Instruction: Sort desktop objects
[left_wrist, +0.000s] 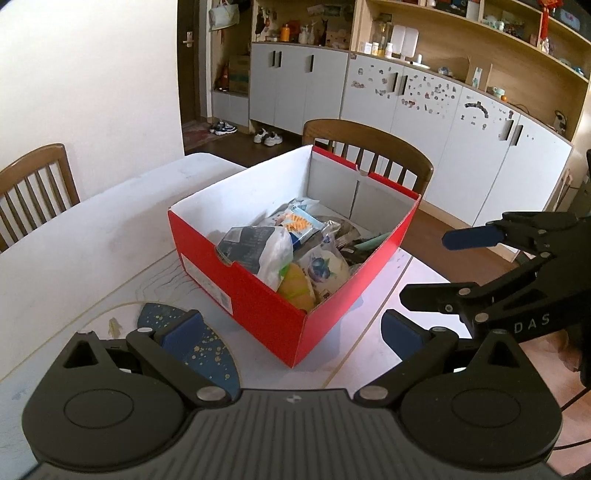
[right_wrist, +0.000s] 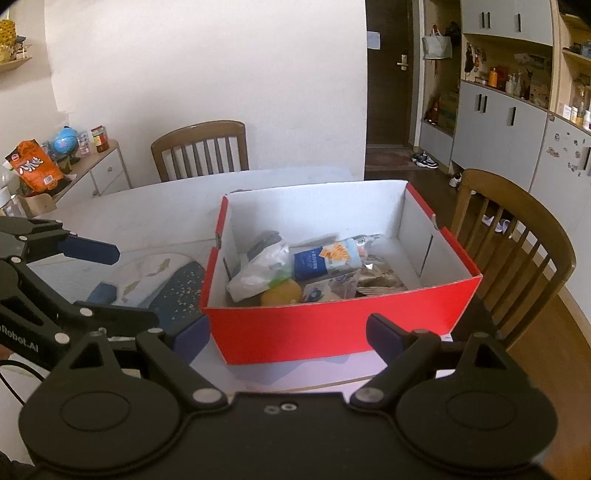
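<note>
**A:** Left wrist view first. Where does the box sit from you?

**B:** The red box (left_wrist: 280, 291) stands on the desk (left_wrist: 74, 258), ahead of the left hand-held gripper (left_wrist: 291, 328) and a little to its right, one corner turned toward it. Its long axis runs away up and to the right. The jaws are spread wide with nothing between them. The right hand-held gripper (left_wrist: 424, 269) comes in from the right edge, also spread and empty, beside the box's near right wall.

**A:** Contents?

**B:** Packets piled up: a clear bag (left_wrist: 275, 254), a yellow round thing (left_wrist: 295, 286), a blue-printed pouch (left_wrist: 325, 267). What lies under them is hidden. A dark blue speckled mat (left_wrist: 207, 347) is partly covered by my own finger.

**A:** Right wrist view?

**B:** The box's long red side (right_wrist: 332, 328) faces the right gripper squarely, just ahead between the spread, empty fingers. I judge this hand the nearer. The left gripper shows at the left edge, cut off. No loose object is visible on the desk; the strip behind the box is hidden.
</note>
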